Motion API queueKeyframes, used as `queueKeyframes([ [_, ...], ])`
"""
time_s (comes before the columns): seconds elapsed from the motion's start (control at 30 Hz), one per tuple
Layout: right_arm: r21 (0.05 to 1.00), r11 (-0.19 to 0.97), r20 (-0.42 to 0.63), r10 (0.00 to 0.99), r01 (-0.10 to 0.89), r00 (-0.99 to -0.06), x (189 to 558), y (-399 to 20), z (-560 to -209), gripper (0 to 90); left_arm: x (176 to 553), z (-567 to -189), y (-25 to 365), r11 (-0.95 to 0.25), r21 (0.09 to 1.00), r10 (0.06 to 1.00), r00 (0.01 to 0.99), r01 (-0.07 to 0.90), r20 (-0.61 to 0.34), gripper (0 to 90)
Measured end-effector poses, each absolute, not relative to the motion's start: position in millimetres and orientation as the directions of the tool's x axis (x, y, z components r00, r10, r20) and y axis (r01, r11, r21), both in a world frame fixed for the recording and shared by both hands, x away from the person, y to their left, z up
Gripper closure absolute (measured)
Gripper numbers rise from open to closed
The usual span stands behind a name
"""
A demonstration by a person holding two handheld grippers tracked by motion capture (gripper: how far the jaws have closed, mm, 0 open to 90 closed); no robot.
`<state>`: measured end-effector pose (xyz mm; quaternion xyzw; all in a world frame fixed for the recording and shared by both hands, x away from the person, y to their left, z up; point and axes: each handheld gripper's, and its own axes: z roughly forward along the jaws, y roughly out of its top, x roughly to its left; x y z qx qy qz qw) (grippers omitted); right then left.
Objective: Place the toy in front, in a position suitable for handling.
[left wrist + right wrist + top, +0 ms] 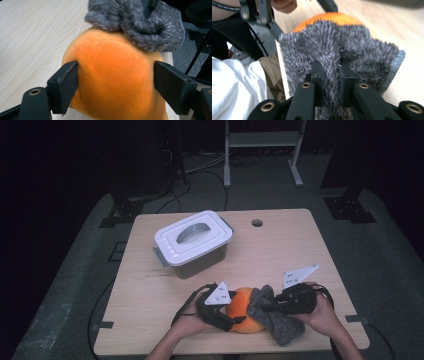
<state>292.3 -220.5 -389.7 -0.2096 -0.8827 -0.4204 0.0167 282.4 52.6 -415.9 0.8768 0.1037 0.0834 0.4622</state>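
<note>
A soft orange ball (246, 314) lies near the table's front edge, with a fuzzy grey cloth (278, 324) draped against its right side. My left gripper (236, 309) reaches in from the left. In the left gripper view its jaws (116, 82) straddle the orange ball (115, 72), both pads against its sides, the left one denting the plush. The grey cloth (140, 22) sits over the ball's far top. My right gripper (261, 307) comes from the right. In the right gripper view (331, 72) it is shut on a fold of the grey cloth (329, 45), the orange ball (332, 18) behind it.
A grey storage box with a white handled lid (192, 240) stands closed at the back left of the wooden table (280, 250). A round cable hole (257, 223) sits near the far edge. Dark floor, cables and a stand lie beyond the table.
</note>
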Motion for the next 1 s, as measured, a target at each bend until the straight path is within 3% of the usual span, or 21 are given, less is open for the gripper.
queueKeyframes([
  [0.23, 0.784, 0.535, 0.131, 0.354, 0.315, -0.926, 286.7, -201.5, -371.7, 77.5, 269.7, -413.5, 43.0, -0.586, 0.81, 0.195, 0.967, -0.019, 0.164, 22.4],
  [0.53, 0.753, 0.552, 0.174, 0.36, 0.359, -0.917, 291.1, -212.3, -386.9, 77.3, 278.6, -416.2, 47.0, -0.567, 0.822, 0.239, 0.966, 0.053, 0.102, 11.8],
  [0.73, 0.724, 0.556, 0.192, 0.406, 0.409, -0.893, 298.2, -231.5, -392.0, 77.2, 278.1, -416.1, 48.5, -0.562, 0.826, 0.232, 0.967, 0.046, 0.104, 20.0],
  [1.0, 0.782, 0.532, 0.131, 0.368, 0.324, -0.92, 288.7, -207.0, -375.2, 77.3, 272.6, -415.6, 45.3, -0.587, 0.809, 0.201, 0.966, -0.013, 0.162, 19.9],
])
